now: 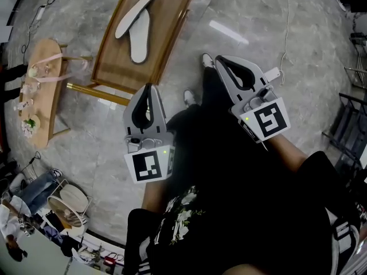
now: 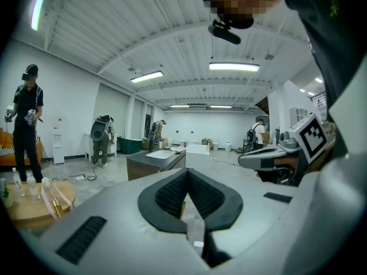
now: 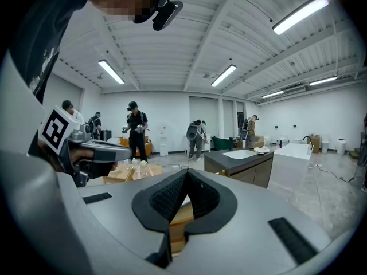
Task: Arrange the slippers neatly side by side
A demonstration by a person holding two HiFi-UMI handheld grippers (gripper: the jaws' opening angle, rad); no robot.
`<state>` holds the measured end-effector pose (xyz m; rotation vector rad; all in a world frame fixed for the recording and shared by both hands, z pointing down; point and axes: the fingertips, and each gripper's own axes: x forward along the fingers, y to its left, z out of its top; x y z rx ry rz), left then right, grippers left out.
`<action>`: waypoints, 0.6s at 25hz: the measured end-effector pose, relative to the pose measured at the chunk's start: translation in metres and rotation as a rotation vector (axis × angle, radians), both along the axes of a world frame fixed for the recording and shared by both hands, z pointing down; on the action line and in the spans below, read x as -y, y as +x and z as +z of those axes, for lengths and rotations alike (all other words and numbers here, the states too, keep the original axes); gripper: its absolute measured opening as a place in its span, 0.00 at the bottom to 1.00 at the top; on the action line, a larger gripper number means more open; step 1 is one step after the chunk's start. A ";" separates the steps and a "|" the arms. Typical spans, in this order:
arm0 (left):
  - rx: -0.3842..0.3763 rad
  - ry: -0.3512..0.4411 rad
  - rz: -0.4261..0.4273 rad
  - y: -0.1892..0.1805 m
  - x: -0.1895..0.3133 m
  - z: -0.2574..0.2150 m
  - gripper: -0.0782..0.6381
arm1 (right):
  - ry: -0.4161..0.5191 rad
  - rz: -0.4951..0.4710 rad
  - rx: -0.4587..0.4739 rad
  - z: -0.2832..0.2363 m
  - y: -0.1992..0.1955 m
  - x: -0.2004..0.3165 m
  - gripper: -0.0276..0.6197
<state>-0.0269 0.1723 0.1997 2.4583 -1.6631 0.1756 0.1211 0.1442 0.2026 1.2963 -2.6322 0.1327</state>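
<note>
Grippers, two in all, are held low in front of the person's body, side by side and aimed ahead, tipped slightly down. The left gripper (image 1: 150,88) has its jaws pressed together with nothing between them, and so does the right gripper (image 1: 220,59). Two white slippers (image 1: 136,24) lie touching at different angles on one wooden table (image 1: 167,28), well apart from both grippers. One round side table (image 1: 45,96) stands further left.
</note>
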 end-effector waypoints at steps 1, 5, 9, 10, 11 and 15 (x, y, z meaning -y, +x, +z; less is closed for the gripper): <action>0.002 -0.004 -0.007 0.000 0.004 0.002 0.11 | -0.001 -0.006 0.000 0.001 0.000 0.007 0.04; 0.013 -0.020 -0.040 0.000 0.021 0.001 0.11 | 0.001 -0.034 -0.005 -0.001 0.000 0.033 0.04; -0.007 -0.031 -0.085 -0.001 0.038 0.002 0.11 | -0.009 -0.070 -0.025 -0.001 0.000 0.056 0.04; -0.006 -0.033 -0.095 0.000 0.043 0.003 0.11 | -0.008 -0.081 -0.028 -0.001 0.000 0.062 0.04; 0.004 -0.035 -0.102 0.002 0.049 0.005 0.11 | -0.005 -0.091 -0.028 -0.002 0.002 0.068 0.04; 0.052 -0.047 -0.132 0.013 0.075 0.007 0.11 | -0.020 -0.135 -0.032 0.002 0.008 0.098 0.04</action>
